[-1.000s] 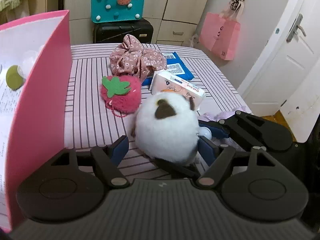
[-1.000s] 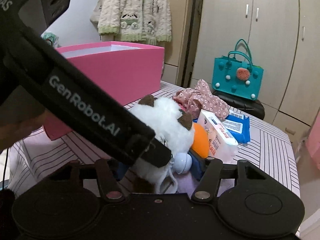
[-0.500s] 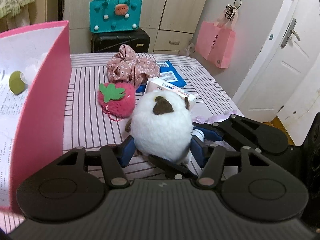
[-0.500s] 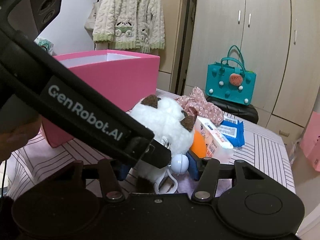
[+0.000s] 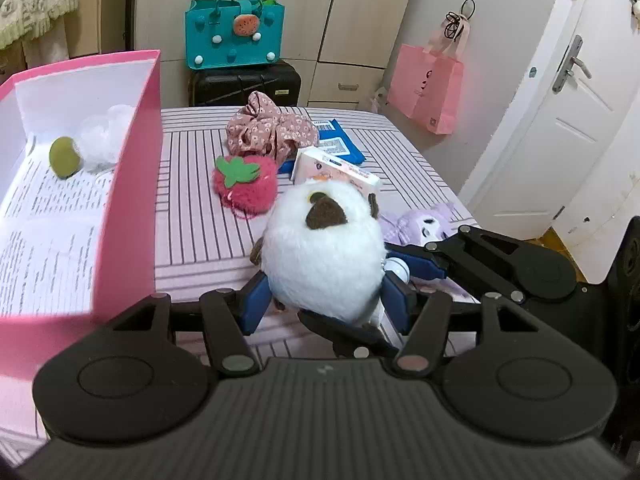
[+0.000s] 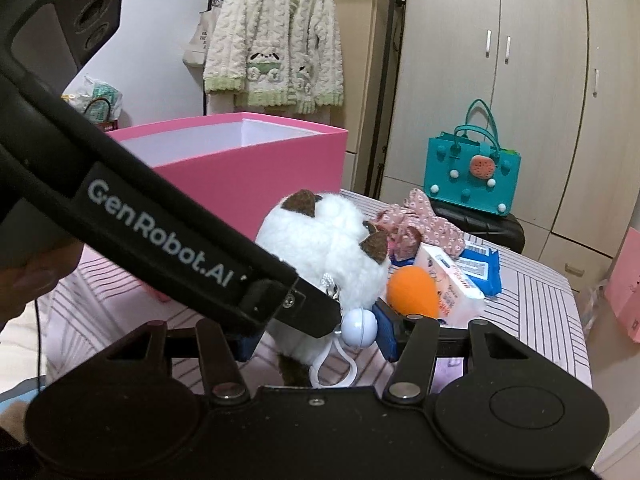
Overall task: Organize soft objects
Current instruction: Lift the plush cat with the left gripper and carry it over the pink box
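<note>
Transfer of the white plush toy (image 5: 324, 256) is the step in hand: both grippers grip it together, raised just above the striped table (image 5: 192, 232) near its front edge. Left of it stands the pink box (image 5: 132, 184), so the next move likely calls for carrying it over the box's wall, then releasing. The left gripper (image 5: 326, 304) pinches the toy's lower sides with its blue pads; the right gripper (image 6: 316, 340) pinches its underside and white ball charm (image 6: 359, 330).
</note>
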`<state>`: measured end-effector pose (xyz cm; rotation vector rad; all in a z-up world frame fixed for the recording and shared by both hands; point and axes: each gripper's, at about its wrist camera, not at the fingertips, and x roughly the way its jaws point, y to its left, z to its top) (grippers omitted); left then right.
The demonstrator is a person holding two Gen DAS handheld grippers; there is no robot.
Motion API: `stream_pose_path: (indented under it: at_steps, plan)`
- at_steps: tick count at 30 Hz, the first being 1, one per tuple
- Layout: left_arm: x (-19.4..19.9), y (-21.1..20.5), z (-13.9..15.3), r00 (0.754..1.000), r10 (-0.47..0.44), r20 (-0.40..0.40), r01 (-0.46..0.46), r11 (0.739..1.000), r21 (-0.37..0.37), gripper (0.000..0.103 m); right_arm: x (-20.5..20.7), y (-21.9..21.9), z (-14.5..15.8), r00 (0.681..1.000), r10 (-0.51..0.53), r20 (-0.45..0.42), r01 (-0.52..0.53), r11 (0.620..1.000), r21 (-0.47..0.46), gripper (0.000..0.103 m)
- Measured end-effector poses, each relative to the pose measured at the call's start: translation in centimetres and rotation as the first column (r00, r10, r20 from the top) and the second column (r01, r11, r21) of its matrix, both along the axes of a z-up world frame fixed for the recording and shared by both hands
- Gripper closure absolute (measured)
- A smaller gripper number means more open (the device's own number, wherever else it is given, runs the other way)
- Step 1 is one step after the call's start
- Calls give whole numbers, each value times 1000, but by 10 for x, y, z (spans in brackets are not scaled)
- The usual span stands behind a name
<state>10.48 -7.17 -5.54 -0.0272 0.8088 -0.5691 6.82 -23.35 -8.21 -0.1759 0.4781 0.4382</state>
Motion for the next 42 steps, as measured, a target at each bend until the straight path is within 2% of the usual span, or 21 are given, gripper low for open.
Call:
stream_pose_path:
  at_steps: [4, 10, 18, 30, 36, 42]
  plan:
    - [-8, 8, 6, 999, -21, -29, 21, 1000, 9, 44, -13, 9, 6, 1000, 10, -19, -11, 999, -31, 42]
    - [-20, 25, 10, 996, -46, -74, 47, 999, 15, 45, -29, 31, 16, 999, 27, -40, -33, 990, -139, 42]
    - [-34, 56, 23, 990, -47, -133, 46, 999, -5, 46, -44, 53, 37, 992, 84, -97, -98, 982, -160, 43]
    - [-54, 107, 62, 995, 15, -101, -19, 999, -36, 46, -53, 89, 80, 978, 188, -87, -199, 969, -145, 43]
    - [-52, 129, 80, 996, 59, -63, -63, 996, -62, 46, -44, 105, 100, 970, 234, -61, -241, 961, -135, 43]
    - [-33, 143, 96, 994, 104, -35, -107, 991, -81, 46, -20, 117, 117, 963, 265, -49, -269, 955, -121, 42]
